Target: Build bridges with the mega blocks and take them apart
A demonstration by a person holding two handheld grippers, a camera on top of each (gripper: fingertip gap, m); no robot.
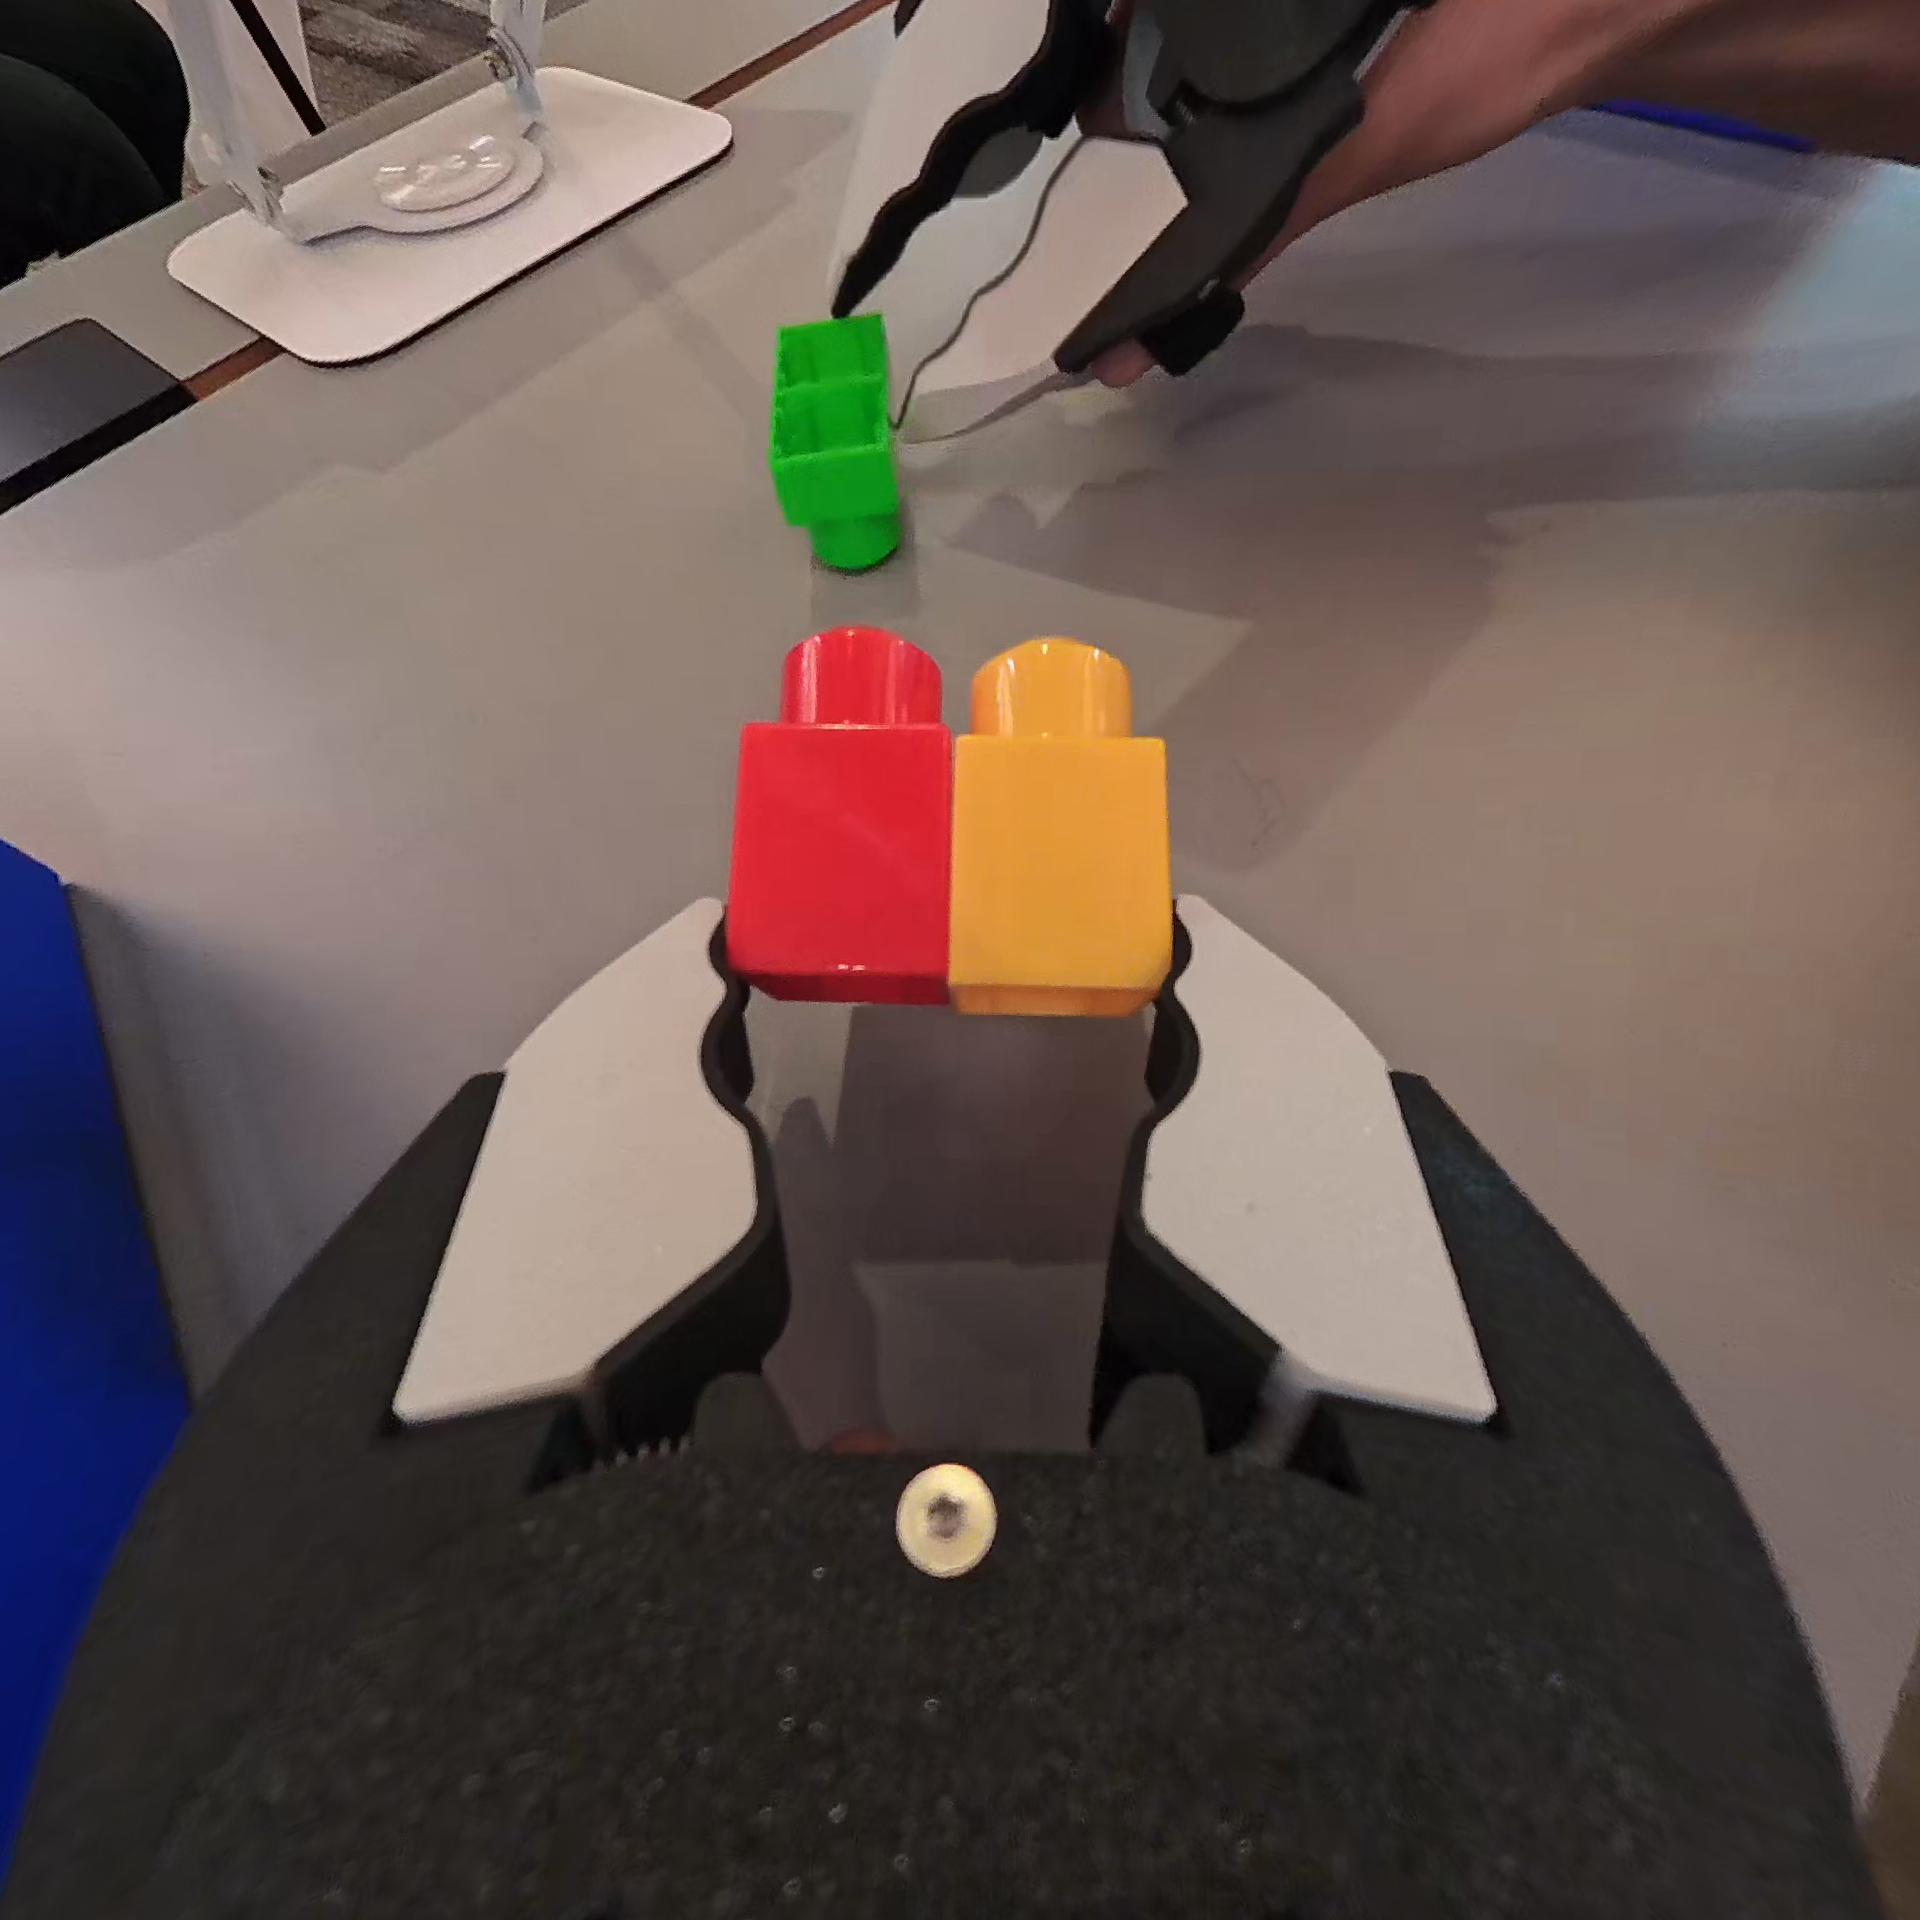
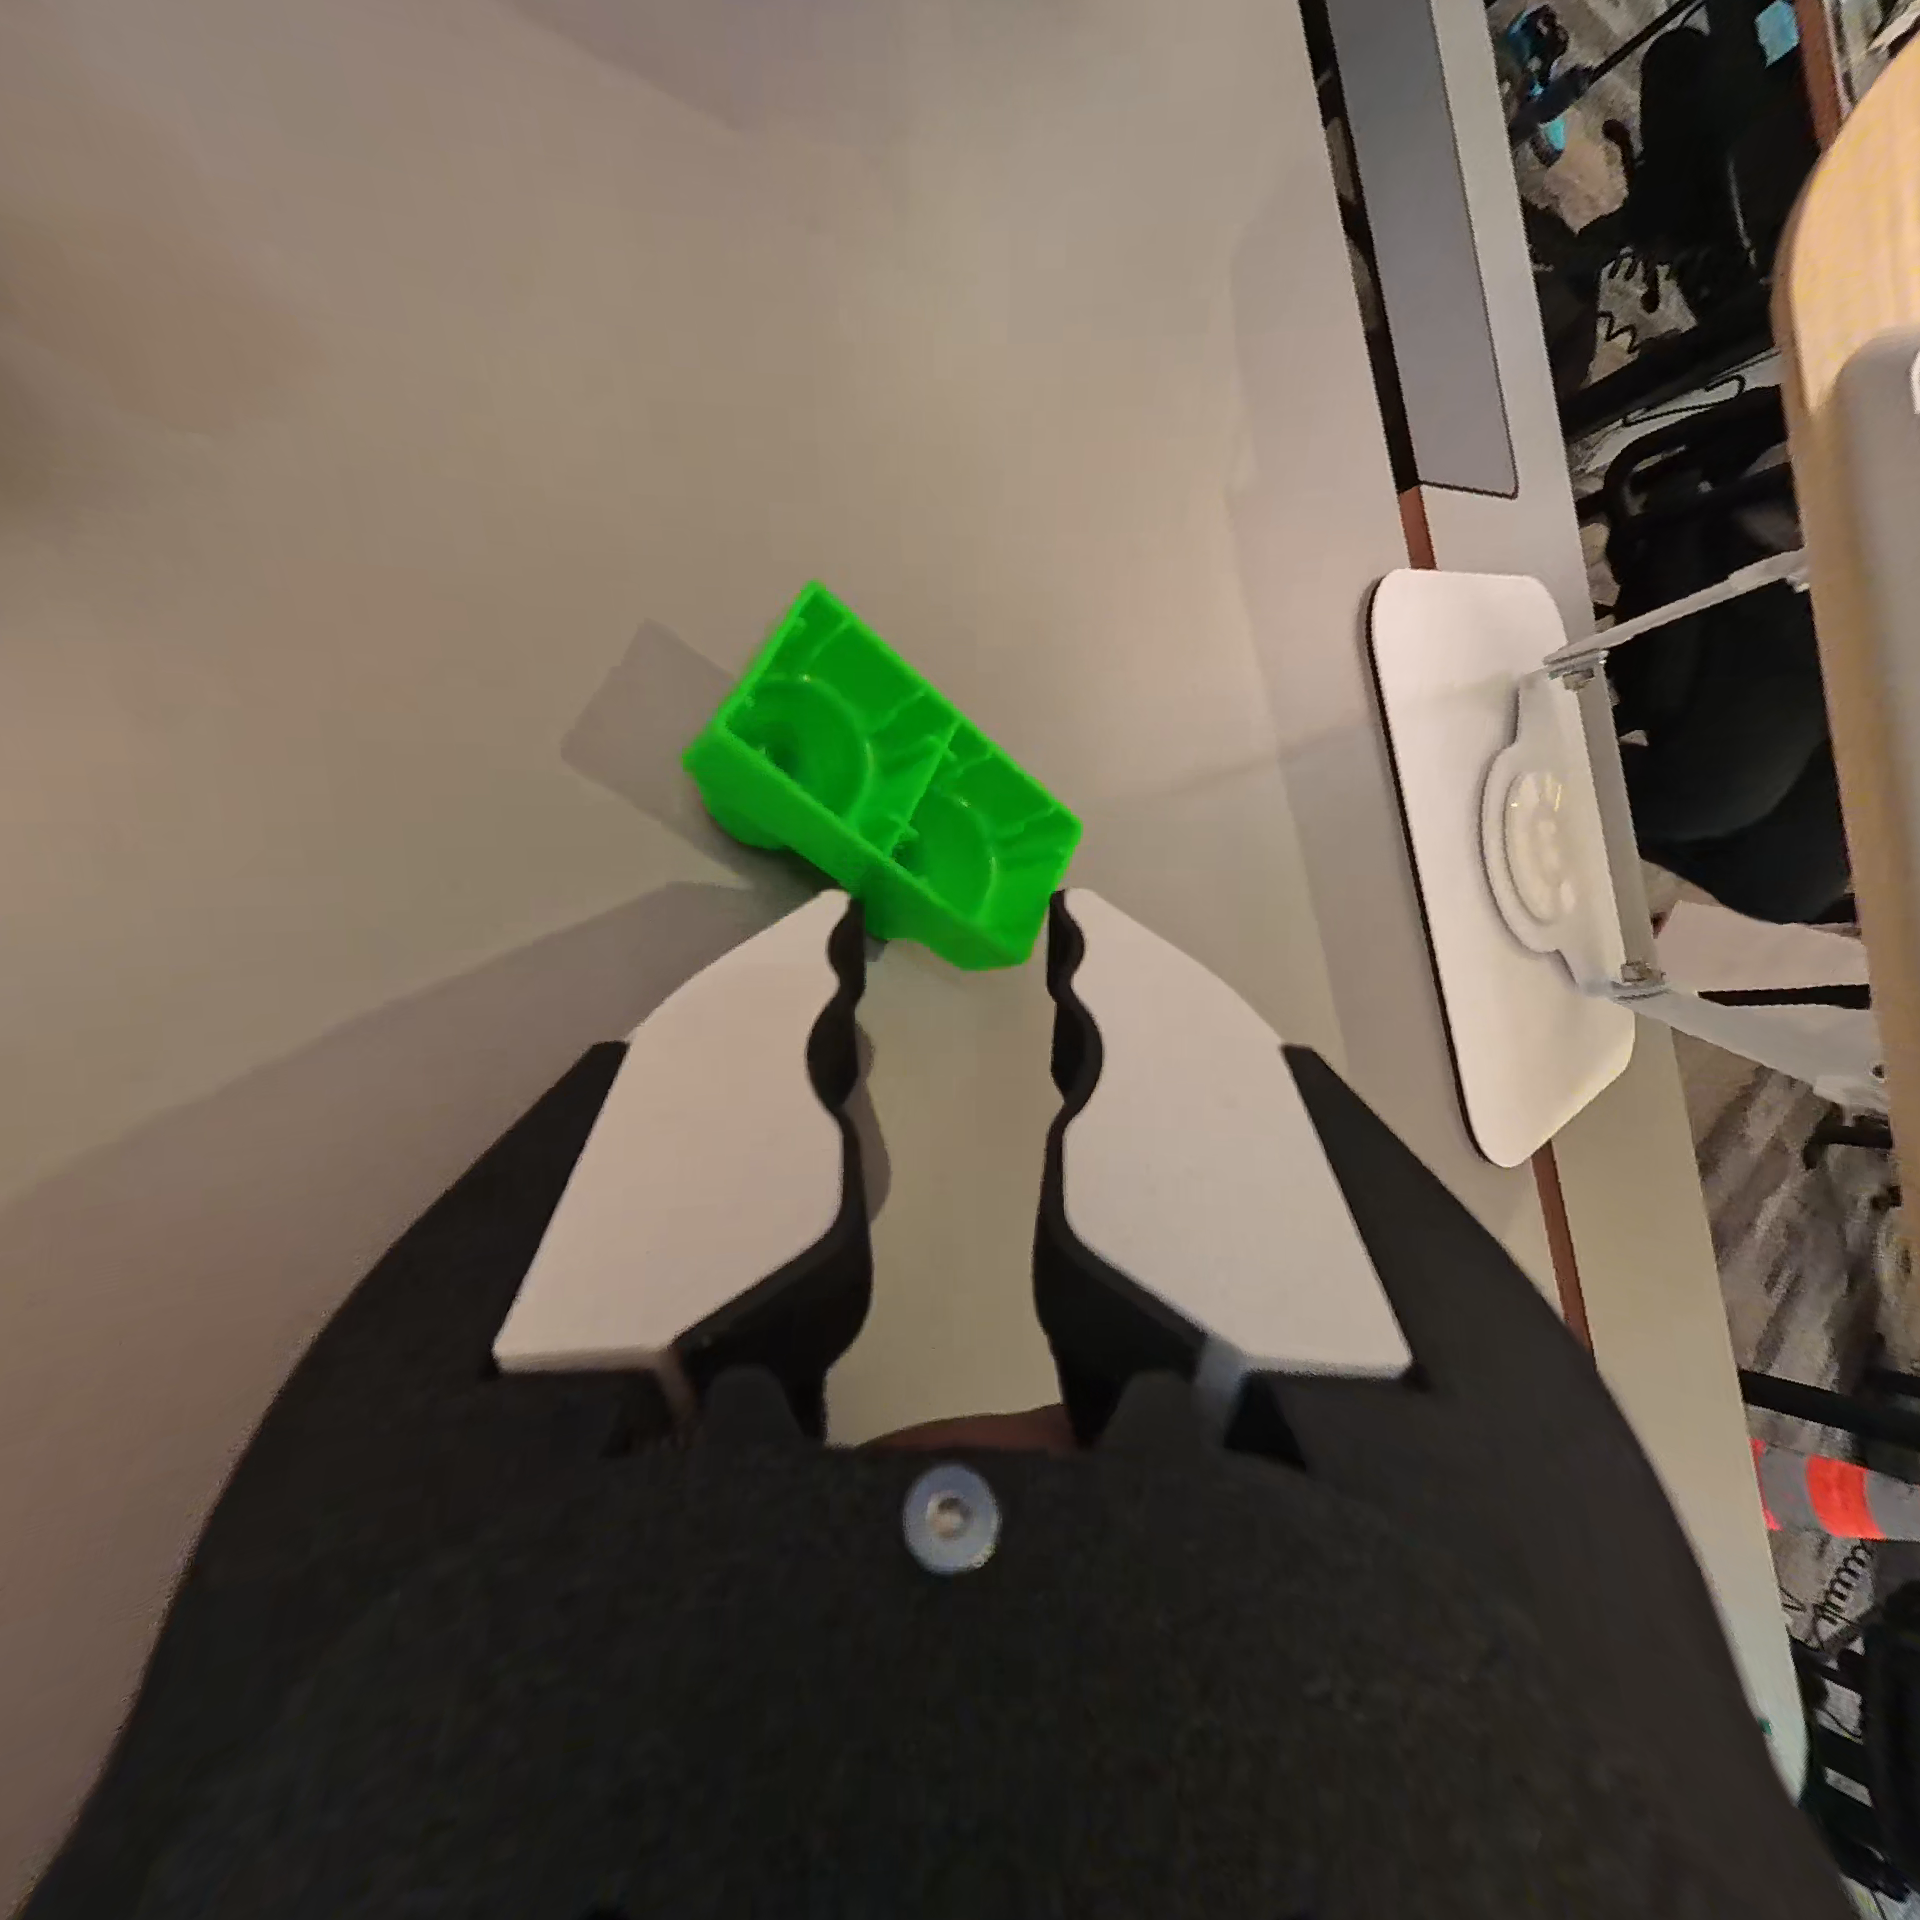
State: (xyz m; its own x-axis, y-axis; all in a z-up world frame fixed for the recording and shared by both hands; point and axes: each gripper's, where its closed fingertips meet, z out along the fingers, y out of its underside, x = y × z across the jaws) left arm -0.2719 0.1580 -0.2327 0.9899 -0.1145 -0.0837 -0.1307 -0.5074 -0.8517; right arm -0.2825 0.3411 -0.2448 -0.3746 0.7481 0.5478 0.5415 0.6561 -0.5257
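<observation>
A red block [image 1: 842, 862] and an orange block [image 1: 1060, 862] stand side by side, studs up, touching each other. My left gripper [image 1: 948, 940] is shut on the pair, one fingertip on each outer side near the base. A green two-stud block [image 1: 834, 431] lies farther off on the grey table, hollow underside up. It also shows in the right wrist view [image 2: 883, 800], turned at an angle. My right gripper [image 2: 954, 914] is open, its fingertips either side of the block's near corner. In the left wrist view the right gripper [image 1: 956, 332] hangs over the green block's far end.
A white pad with a clear acrylic stand [image 1: 447, 187] sits at the table's far edge and also shows in the right wrist view [image 2: 1496, 862]. A blue object [image 1: 62, 1143] stands close on the left. A hand [image 1: 1455, 114] holds the right gripper. A thin cable [image 1: 935, 353] trails beside the green block. The grippers' ends are close to 20 cm from one another.
</observation>
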